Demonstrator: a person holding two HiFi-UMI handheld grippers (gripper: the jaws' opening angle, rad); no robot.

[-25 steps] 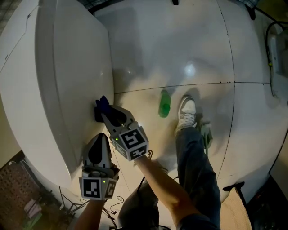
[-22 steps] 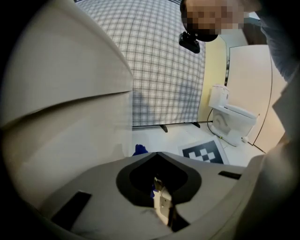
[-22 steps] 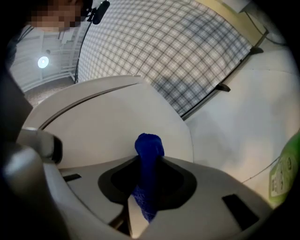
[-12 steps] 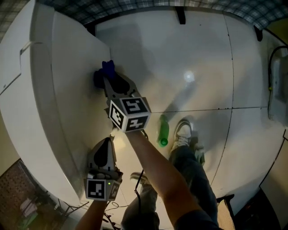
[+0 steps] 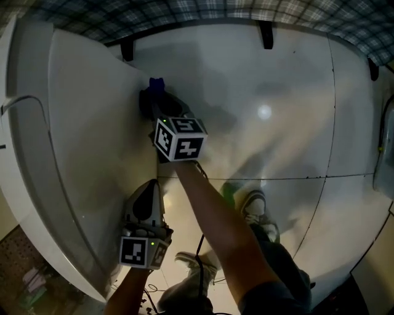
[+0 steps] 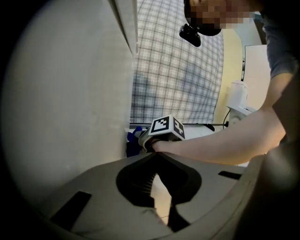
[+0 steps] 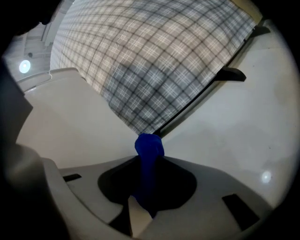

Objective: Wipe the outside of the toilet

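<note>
The white toilet (image 5: pixel 80 154) fills the left of the head view, its smooth outer side facing me. My right gripper (image 5: pixel 157 98) is shut on a blue cloth (image 5: pixel 154 85) and presses it against that side near the far end. The right gripper view shows the cloth (image 7: pixel 149 147) bunched between the jaws, right gripper (image 7: pixel 149 158) against the white toilet wall (image 7: pixel 70 122). My left gripper (image 5: pixel 151 187) hangs lower beside the toilet, shut and holding nothing. From the left gripper (image 6: pixel 157 157) I see the toilet side (image 6: pixel 61 117) and the blue cloth (image 6: pixel 133 140) ahead.
A green bottle (image 5: pixel 231 187) lies on the white tiled floor (image 5: pixel 277 92), partly hidden by my right arm. A white shoe (image 5: pixel 255 206) stands beside it. A plaid-patterned wall (image 5: pixel 203 12) with black brackets (image 5: pixel 266 34) borders the floor's far edge.
My right gripper has slid the blue cloth along the toilet's side, away from me toward the plaid wall. The left gripper has stayed beside the toilet.
</note>
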